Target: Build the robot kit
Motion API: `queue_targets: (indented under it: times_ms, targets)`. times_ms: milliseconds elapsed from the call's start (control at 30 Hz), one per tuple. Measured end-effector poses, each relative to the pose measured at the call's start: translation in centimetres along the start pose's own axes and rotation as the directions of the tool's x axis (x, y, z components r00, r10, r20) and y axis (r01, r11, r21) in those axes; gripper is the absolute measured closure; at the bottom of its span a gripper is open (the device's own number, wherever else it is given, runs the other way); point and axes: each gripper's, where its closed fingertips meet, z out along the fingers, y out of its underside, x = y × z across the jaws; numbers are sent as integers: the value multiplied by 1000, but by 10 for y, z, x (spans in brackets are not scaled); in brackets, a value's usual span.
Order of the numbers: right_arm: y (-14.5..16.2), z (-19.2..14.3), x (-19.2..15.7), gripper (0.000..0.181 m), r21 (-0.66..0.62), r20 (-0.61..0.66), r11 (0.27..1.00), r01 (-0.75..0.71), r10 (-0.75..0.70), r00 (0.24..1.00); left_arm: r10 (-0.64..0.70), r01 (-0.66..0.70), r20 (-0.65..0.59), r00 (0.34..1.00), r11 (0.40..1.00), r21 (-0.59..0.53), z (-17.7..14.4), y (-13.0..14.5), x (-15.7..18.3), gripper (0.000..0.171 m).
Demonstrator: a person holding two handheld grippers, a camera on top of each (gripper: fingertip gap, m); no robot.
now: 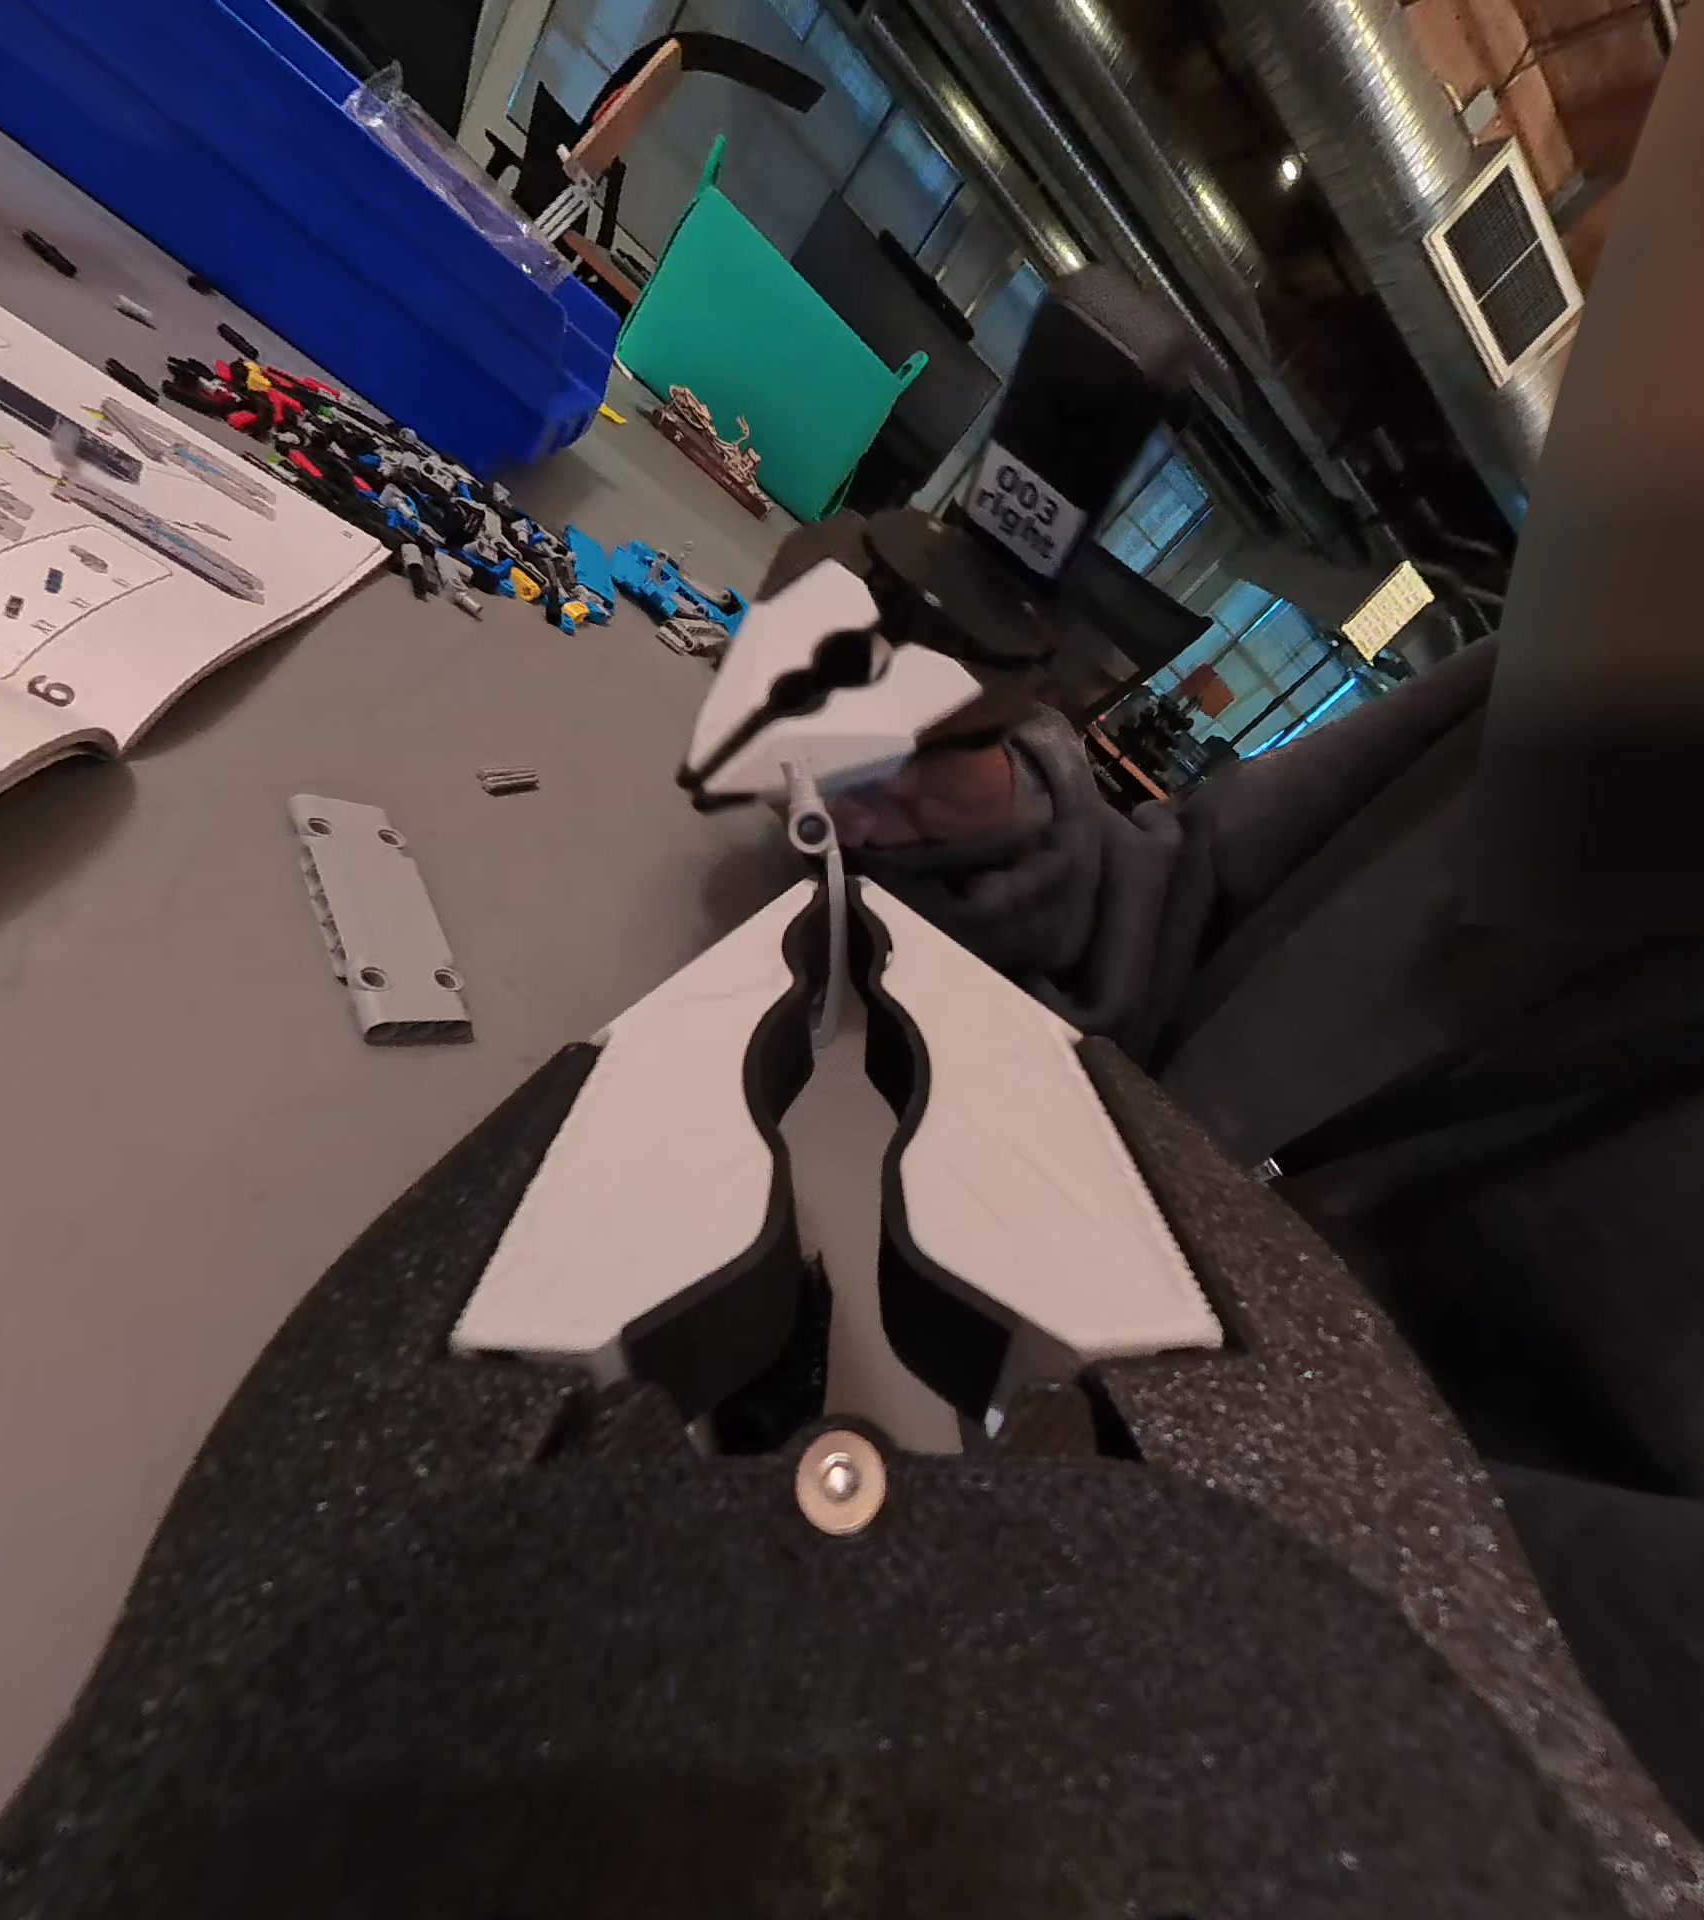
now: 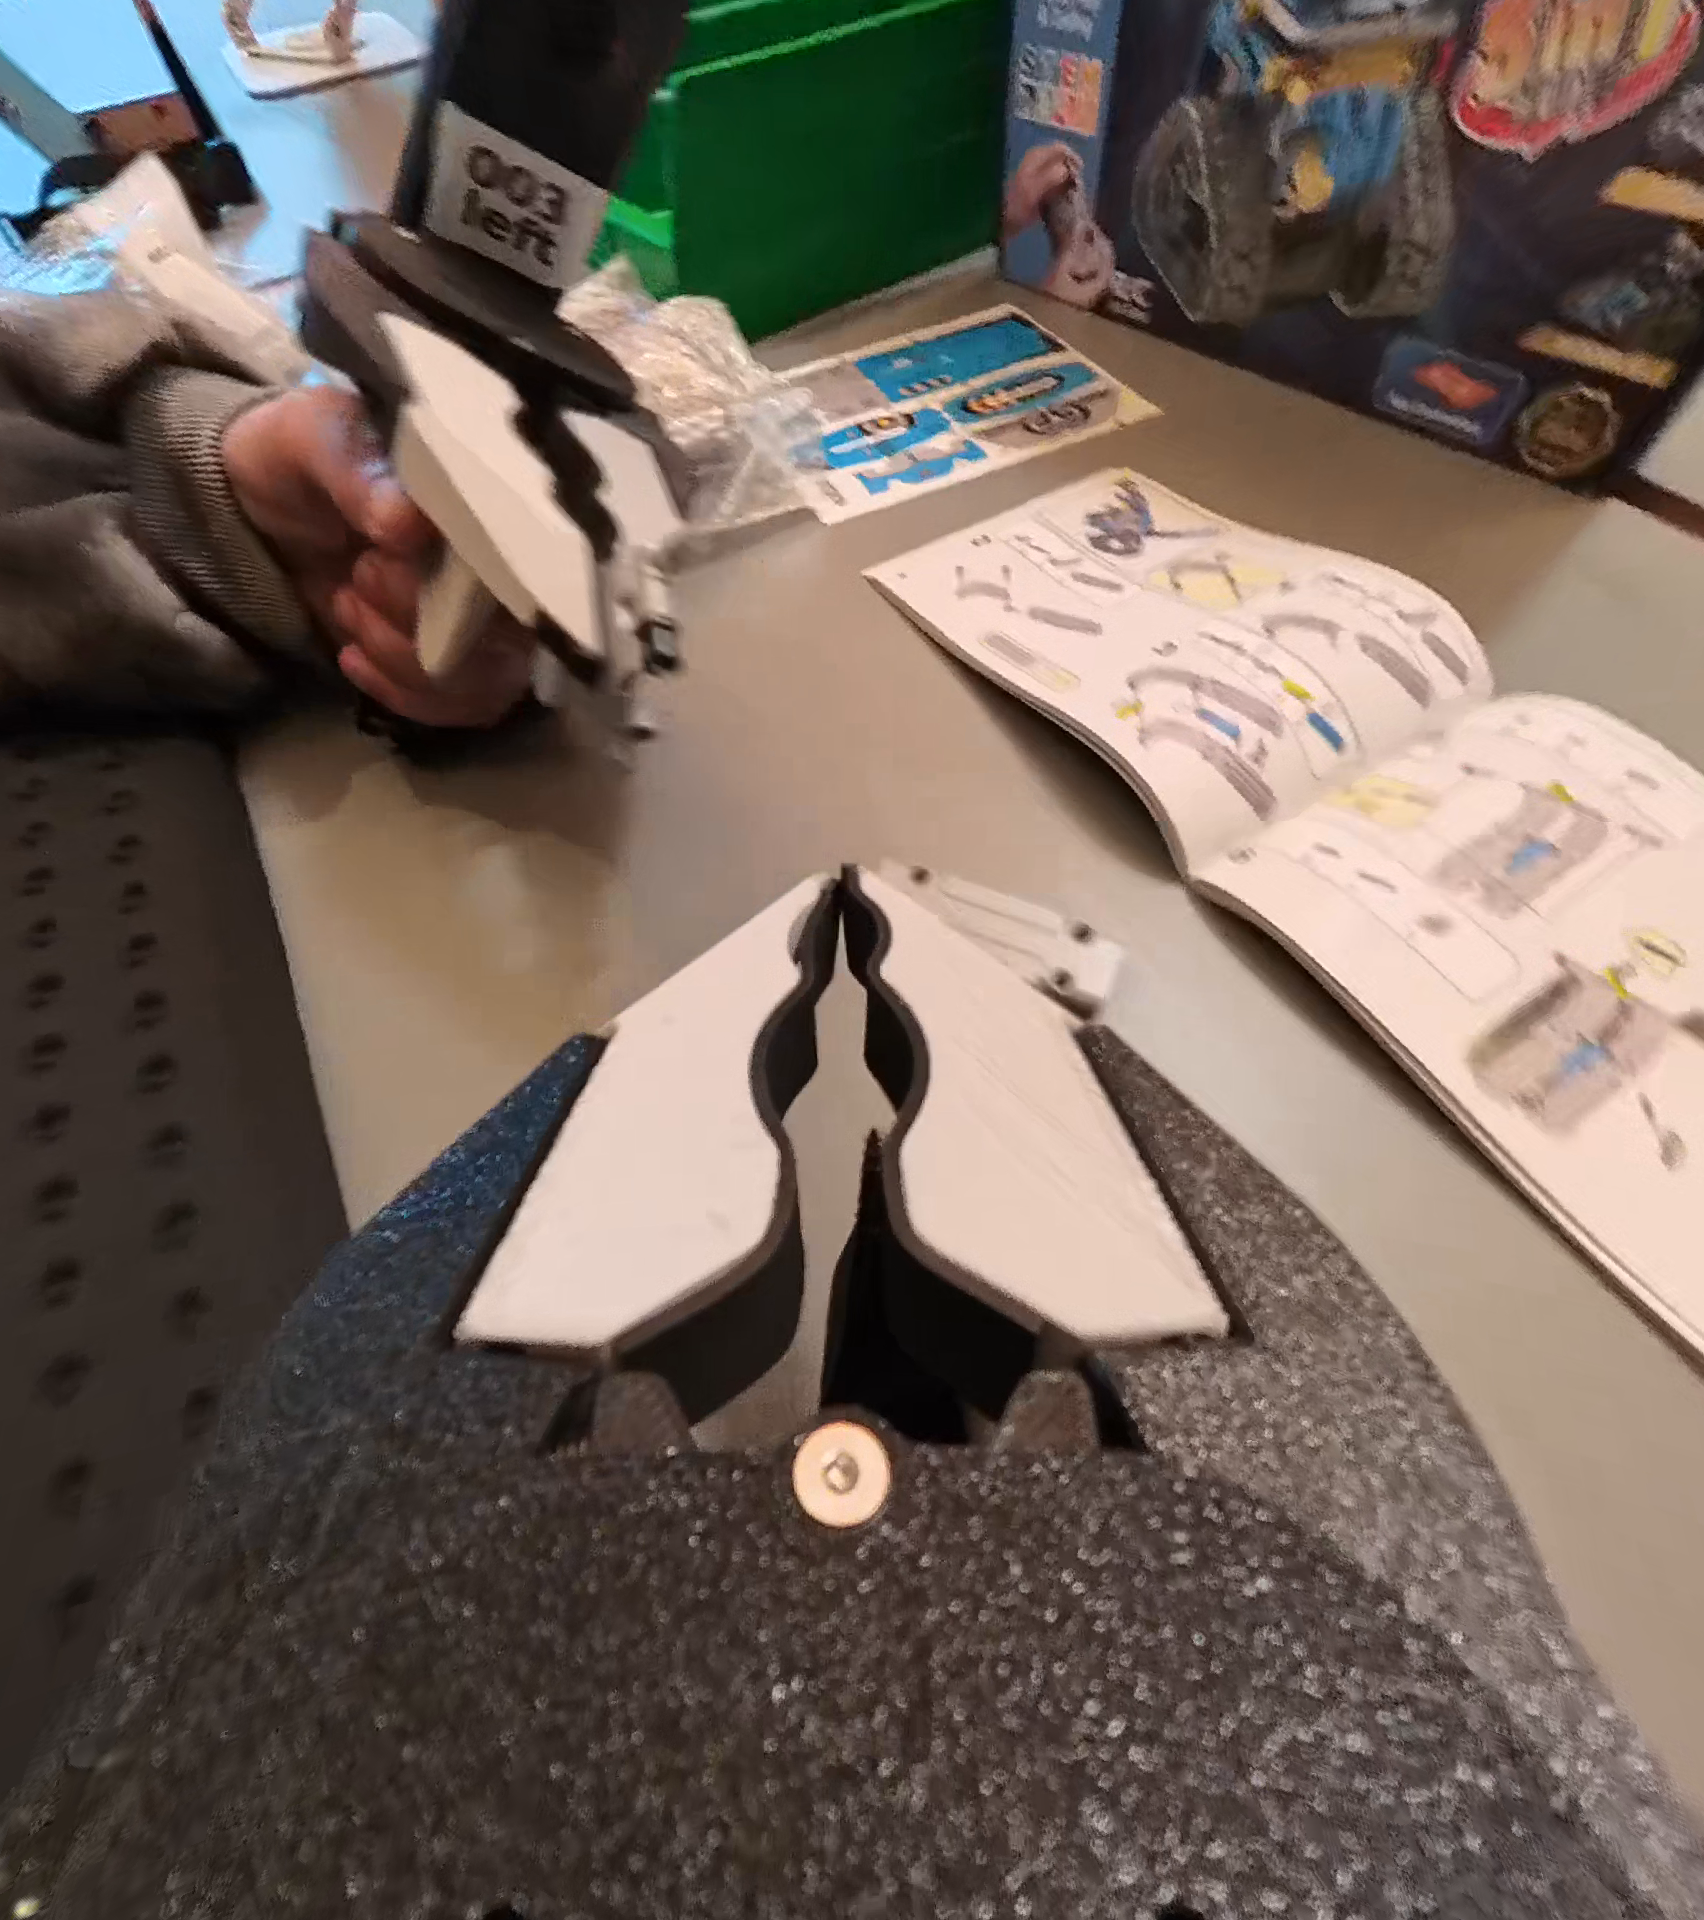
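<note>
My left gripper (image 1: 832,891) is shut on a thin grey building-toy part (image 1: 813,828) that sticks up past its tips, with a round connector at its top. In the right wrist view the left gripper (image 2: 609,665) is held in a hand above the table with the grey part (image 2: 648,660) at its tips. My right gripper (image 2: 843,883) is shut, with nothing visible between its jaws. It hovers over the grey table (image 2: 723,790) next to a light grey panel piece (image 2: 1035,940). It also shows in the left wrist view (image 1: 697,781), just beyond the held part.
An open instruction booklet (image 1: 48,540) (image 2: 1347,831) lies on the table. The grey panel (image 1: 380,925) lies flat near it. A pile of small coloured parts (image 1: 391,468), a blue bin (image 1: 308,208), a toy box (image 2: 1399,208), a sticker sheet (image 2: 962,416) and plastic bags (image 2: 702,364) stand farther back. Tip to tip, the grippers are about 6 centimetres apart.
</note>
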Motion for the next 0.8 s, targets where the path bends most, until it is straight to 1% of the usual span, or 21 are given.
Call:
queue_targets:
  times_ms: [33, 133, 200, 233, 267, 333, 367, 400, 433, 467, 500, 533, 567, 600, 667, 700, 733, 767, 800]
  targets:
    - [3, -7, 10, 181, -5, -8, 1000, -29, 29, 1000, 3, -3, -4, 1000, 1000, -2, 0, 0, 1, 171]
    - [15, -23, 50, 157, -36, -68, 990, -134, 132, 989, 12, -12, -17, 1000, 1000, -24, 3, 4, 4, 171]
    - [20, -29, 77, 151, -55, -132, 986, -159, 150, 980, 14, -14, -18, 1000, 1000, -27, 4, 5, 5, 171]
    - [22, -29, 88, 148, -80, -153, 987, -143, 129, 980, 10, -11, -20, 1000, 1000, -18, 3, 3, 5, 171]
    - [26, -29, 101, 147, -131, -176, 985, -112, 88, 980, 2, -2, -28, 1000, 1000, -2, 2, 1, 6, 171]
    - [31, -34, 142, 139, -239, -284, 970, -39, -31, 958, -18, 21, -71, 997, 999, 45, -1, -6, 12, 171]
    - [27, -36, 161, 143, -249, -311, 969, -9, -71, 948, -26, 34, -103, 994, 997, 74, -3, -10, 17, 171]
    - [23, -33, 172, 146, -249, -294, 968, -18, -58, 954, -35, 52, -141, 989, 992, 112, -5, -16, 22, 171]
    - [17, -25, 163, 142, -250, -188, 966, -63, 16, 982, -44, 74, -183, 982, 984, 161, -9, -24, 28, 171]
    - [-1, -15, 135, 142, -223, -8, 970, -92, 92, 996, -53, 100, -218, 974, 973, 210, -13, -32, 32, 171]
    - [-27, -7, 105, 145, -138, 126, 987, -84, 101, 987, -60, 124, -247, 967, 960, 251, -18, -39, 34, 171]
    - [-53, 1, 69, 146, -28, 246, 998, -61, 66, 967, -62, 141, -266, 962, 947, 287, -22, -45, 35, 171]
    - [-71, 5, 29, 146, 59, 378, 997, -54, 28, 925, -61, 152, -276, 959, 935, 322, -27, -50, 35, 171]
    - [-80, 11, -3, 146, 90, 464, 994, -57, 9, 886, -55, 157, -283, 957, 923, 352, -31, -55, 36, 171]
    - [-76, 27, -49, 145, 52, 556, 997, -64, 25, 831, -40, 147, -263, 964, 903, 404, -37, -61, 33, 171]
    - [-71, 36, -62, 148, 21, 570, 997, -75, 50, 820, -30, 140, -251, 968, 890, 434, -40, -65, 32, 171]
    - [-70, 42, -73, 150, 22, 582, 995, -95, 65, 811, -21, 130, -238, 971, 881, 454, -42, -67, 32, 171]
    - [-74, 45, -80, 159, 64, 582, 991, -116, 58, 811, -15, 118, -220, 975, 877, 466, -43, -68, 31, 171]
    - [-79, 46, -81, 168, 117, 553, 986, -120, 36, 833, -12, 107, -204, 979, 879, 464, -42, -68, 29, 171]
